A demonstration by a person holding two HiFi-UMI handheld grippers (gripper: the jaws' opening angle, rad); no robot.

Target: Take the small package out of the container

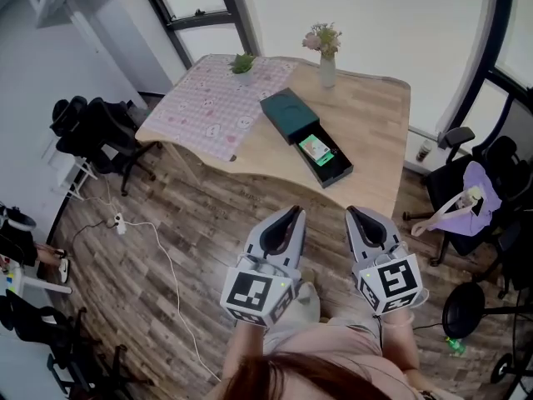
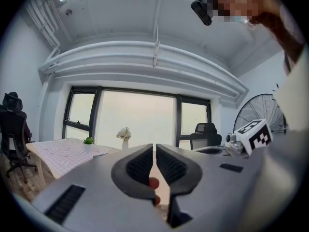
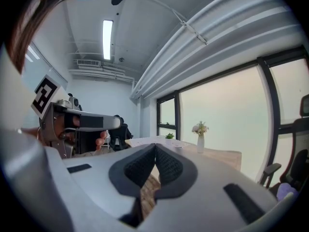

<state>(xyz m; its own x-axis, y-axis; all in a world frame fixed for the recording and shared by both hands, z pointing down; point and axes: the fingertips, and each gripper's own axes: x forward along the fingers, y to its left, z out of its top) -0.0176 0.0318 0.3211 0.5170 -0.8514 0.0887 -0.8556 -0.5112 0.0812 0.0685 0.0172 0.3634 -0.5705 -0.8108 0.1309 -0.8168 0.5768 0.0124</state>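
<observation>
One small package (image 1: 316, 149), green and white, is lying inside the container (image 1: 335, 170), a dark green oblong box that is sitting open on the wooden desk (image 1: 375, 115). The package is resting in the far end of the box's open tray, and the covered half of the box is stretching away toward the far left. The container is lying at a slant across the middle of the desk, with its open end reaching toward the near edge.

A pink patterned cloth (image 1: 212, 107) is covering the left part of the desk, just beside the covered end of the box. A small potted plant (image 1: 242, 63) is standing on the far edge of that cloth. A vase of flowers (image 1: 326, 61) is standing to its right on bare wood, apart from the container.

Both tools are hovering over the wooden floor (image 1: 191, 223), near the person and short of the desk, with their tips pointing toward it. The left hand-held gripper (image 1: 296, 212) is clenched, its ribbed pads all but touching and nothing showing between them. The right hand-held gripper (image 1: 351, 213) is clenched too, its pads pressing together on nothing.

On the floor at the left, a power strip (image 1: 121, 223) is trailing a white cable. Black office chairs (image 1: 100, 132) are standing to the left of the desk. Another chair at the right is carrying a purple garment (image 1: 476, 202).
</observation>
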